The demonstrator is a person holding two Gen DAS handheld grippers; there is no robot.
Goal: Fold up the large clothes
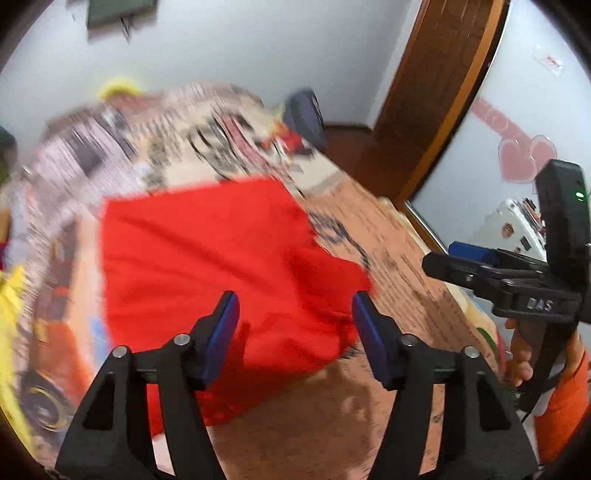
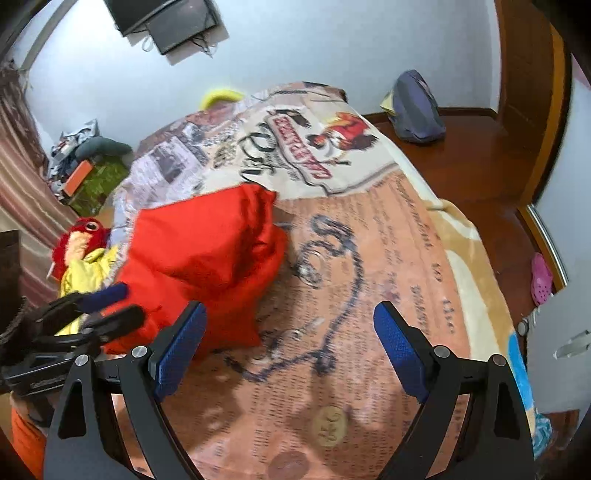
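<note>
Red garment (image 1: 207,266) lying in a rumpled heap on the bed, on top of a printed blanket (image 1: 399,251) with newspaper-style text and a big dark blue scribble on it. Left gripper (image 1: 295,306) hanging just above the near edge of the red cloth, blue pads (image 1: 221,332) spread wide, nothing pinched between them. Right gripper (image 2: 290,332) also wide open, holding nothing, hovering over bare blanket (image 2: 369,258) just to the right of the heap (image 2: 207,254), not touching it. Same right gripper (image 1: 476,264) visible from the left camera at the right edge, off beyond the bed's side, with a hand (image 1: 521,354) and an orange sleeve (image 1: 565,398) on the handle. From the right camera, left gripper (image 2: 110,306) poking in from the left, right against the low end of the red cloth, fingers apart. Pretty blurry on the left camera, so folds hard to make out. Yellow clothing (image 2: 88,269) and a red plush toy (image 2: 79,240) just beside the heap on the far-left side. Blue-grey backpack (image 2: 415,107) on the wooden floor (image 2: 476,155) beyond the bed, pink shoe (image 2: 541,278) near the sliding door, dark frames (image 2: 166,22) up on the wall
</note>
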